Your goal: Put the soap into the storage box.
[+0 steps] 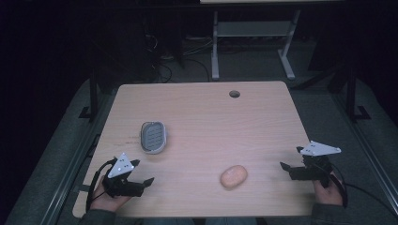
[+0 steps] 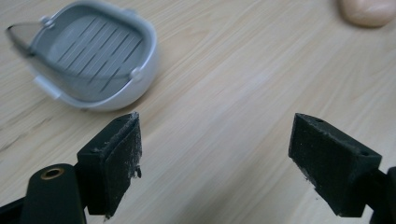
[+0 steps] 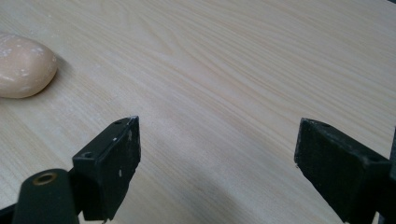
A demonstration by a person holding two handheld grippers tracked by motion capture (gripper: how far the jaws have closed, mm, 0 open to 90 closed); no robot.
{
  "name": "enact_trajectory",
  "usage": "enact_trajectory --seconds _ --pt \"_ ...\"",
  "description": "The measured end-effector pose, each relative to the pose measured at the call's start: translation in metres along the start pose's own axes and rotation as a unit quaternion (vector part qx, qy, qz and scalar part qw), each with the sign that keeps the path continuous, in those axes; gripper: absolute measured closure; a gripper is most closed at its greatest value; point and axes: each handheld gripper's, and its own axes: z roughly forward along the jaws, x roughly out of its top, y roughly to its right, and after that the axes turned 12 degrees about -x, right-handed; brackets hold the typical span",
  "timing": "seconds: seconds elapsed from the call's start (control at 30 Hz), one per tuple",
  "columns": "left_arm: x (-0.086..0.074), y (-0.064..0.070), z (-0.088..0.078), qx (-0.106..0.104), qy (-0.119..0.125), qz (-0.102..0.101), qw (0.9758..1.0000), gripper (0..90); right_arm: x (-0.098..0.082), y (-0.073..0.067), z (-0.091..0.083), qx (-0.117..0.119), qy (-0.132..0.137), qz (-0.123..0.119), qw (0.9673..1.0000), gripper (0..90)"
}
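A grey oval soap dish with a ribbed floor lies on the left half of the wooden table; the left gripper view has the soap dish at upper left, with a clear lid part across it. A peach-coloured soap bar lies near the front middle, and the soap bar sits at the left edge of the right gripper view. My left gripper rests at the front left, open, nothing between its jaws. My right gripper rests at the front right, open and empty. In their own views the left gripper and right gripper point over bare wood.
The table has a round cable hole near its far edge. Beyond it stands a white desk frame on a dark floor with cables. A person's hands hold both grippers at the table's front edge.
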Motion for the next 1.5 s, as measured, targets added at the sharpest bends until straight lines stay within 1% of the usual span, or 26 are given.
enact_trajectory --seconds 0.03,0.07,0.1,0.17,0.2,0.23,0.27,0.37,0.4,0.5,0.63,0.7,0.73,0.77,0.9,1.07,1.2,1.5 --pt "0.0 0.0 0.0 0.0 0.0 0.0 1.0 17.2 -0.001 0.0 0.0 0.001 -0.001 0.004 1.0 14.0" --pt "0.007 0.004 0.003 -0.009 -0.006 0.003 0.9999 17.9 -0.001 0.001 -0.001 0.001 0.0 0.005 1.0 14.0" --pt "0.007 0.004 0.003 -0.009 -0.006 0.003 0.9999 17.8 -0.001 0.001 -0.001 0.001 0.0 0.005 1.0 14.0" --pt "0.014 0.008 0.008 -0.02 -0.016 0.009 0.9996 17.8 -0.001 0.001 -0.001 -0.002 0.001 0.006 1.0 14.0" --pt "0.021 0.013 0.012 -0.021 -0.025 0.016 0.9993 17.7 -0.001 0.001 -0.002 -0.001 0.003 0.006 1.0 14.0" --pt "0.025 0.015 0.014 -0.024 -0.028 0.021 0.9991 17.7 -0.001 0.002 -0.002 -0.001 0.004 0.005 1.0 14.0" --pt "0.025 0.015 0.014 -0.024 -0.028 0.021 0.9991 17.8 -0.001 0.002 -0.002 -0.001 0.004 0.005 1.0 14.0" --pt "0.039 0.022 0.02 -0.034 -0.032 0.036 0.9983 17.7 -0.001 0.0 -0.001 0.0 0.001 0.005 1.0 14.0" --pt "0.045 0.025 0.023 -0.037 -0.035 0.045 0.9977 17.7 -0.001 0.0 -0.001 0.0 0.001 0.004 1.0 14.0" --pt "0.057 0.031 0.028 -0.044 -0.039 0.059 0.9965 17.8 0.0 0.0 -0.002 -0.001 0.001 0.003 1.0 14.0" --pt "0.07 0.036 0.036 -0.054 -0.046 0.071 0.995 17.7 -0.001 0.001 -0.002 -0.001 0.002 0.005 1.0 14.0" --pt "0.074 0.038 0.04 -0.059 -0.047 0.073 0.9945 17.7 -0.001 0.001 -0.002 -0.001 0.002 0.006 1.0 14.0" --pt "0.078 0.04 0.044 -0.065 -0.049 0.077 0.9937 17.8 -0.001 0.002 -0.002 0.0 0.002 0.005 1.0 14.0" --pt "0.078 0.04 0.044 -0.065 -0.049 0.077 0.9937 18.0 -0.001 0.002 -0.002 0.0 0.002 0.005 1.0 14.0" --pt "0.083 0.044 0.053 -0.074 -0.055 0.084 0.9921 19.2 -0.001 0.001 -0.002 -0.001 0.003 0.006 1.0 14.0" --pt "0.09 0.048 0.063 -0.087 -0.065 0.089 0.9901 19.6 -0.001 0.002 -0.002 -0.001 0.004 0.006 1.0 14.0" --pt "0.093 0.05 0.068 -0.089 -0.067 0.089 0.9897 19.6 -0.001 0.002 -0.002 -0.001 0.006 0.006 1.0 14.0" --pt "0.101 0.055 0.08 -0.098 -0.076 0.096 0.9877 19.7 -0.001 0.002 -0.003 -0.003 0.007 0.006 1.0 14.0"
